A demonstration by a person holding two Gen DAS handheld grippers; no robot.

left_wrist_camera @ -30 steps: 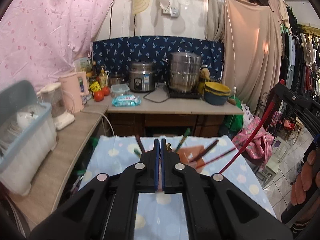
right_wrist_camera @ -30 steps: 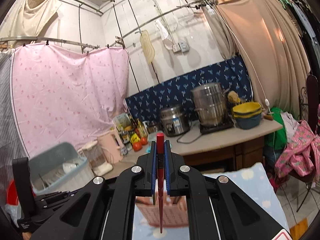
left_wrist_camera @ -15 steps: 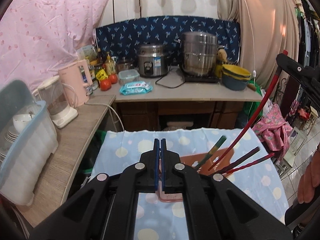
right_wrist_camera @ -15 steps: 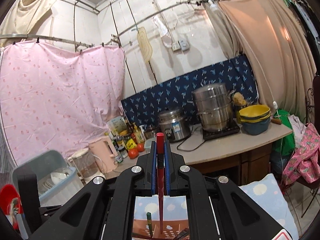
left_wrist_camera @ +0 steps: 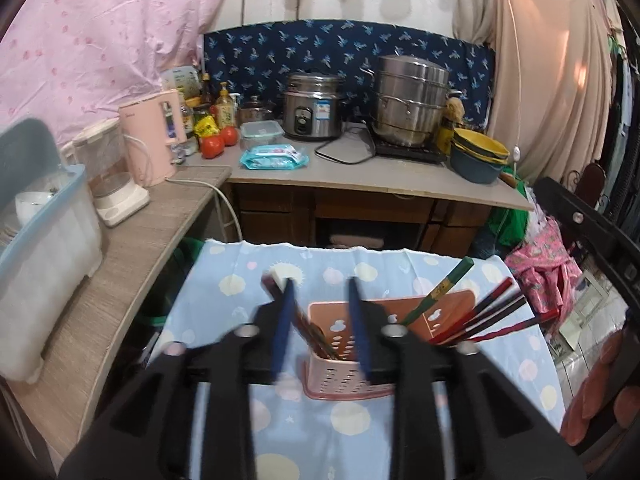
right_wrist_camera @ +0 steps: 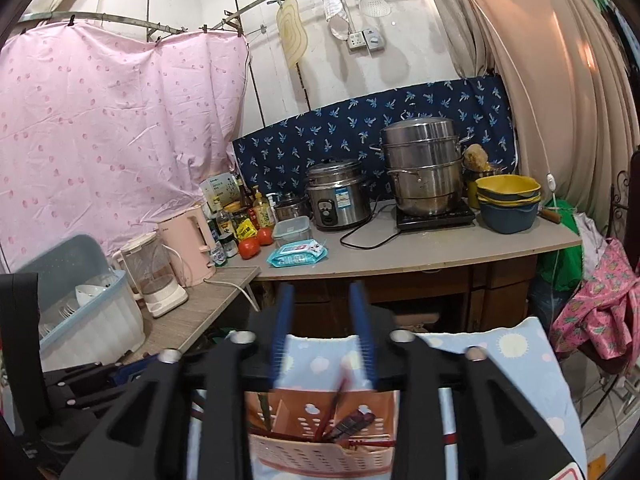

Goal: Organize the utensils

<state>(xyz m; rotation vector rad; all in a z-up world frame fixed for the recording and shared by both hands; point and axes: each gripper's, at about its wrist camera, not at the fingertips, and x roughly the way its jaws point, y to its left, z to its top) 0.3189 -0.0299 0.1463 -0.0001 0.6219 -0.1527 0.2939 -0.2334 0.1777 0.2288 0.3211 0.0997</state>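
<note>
Pink perforated utensil holder [left_wrist_camera: 348, 364], one, on dotted cloth [left_wrist_camera: 248, 276]; about six chopsticks [left_wrist_camera: 480, 314] inside. Left gripper [left_wrist_camera: 319, 292], right gripper [right_wrist_camera: 322, 296]: jaws opening, pinching nothing.

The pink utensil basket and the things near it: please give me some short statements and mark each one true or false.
1. The pink utensil basket stands on a light blue cloth with pale dots. True.
2. The basket is empty. False: several chopsticks stand in it, leaning over its rim.
3. Two red tomatoes lie on the counter near the pink kettle. True.
4. The steel steamer pot stands on the floor. False: it stands on a black cooktop on the counter.
5. The left gripper is clamped on a chopstick. False: its jaws are opening and grip nothing.
</note>
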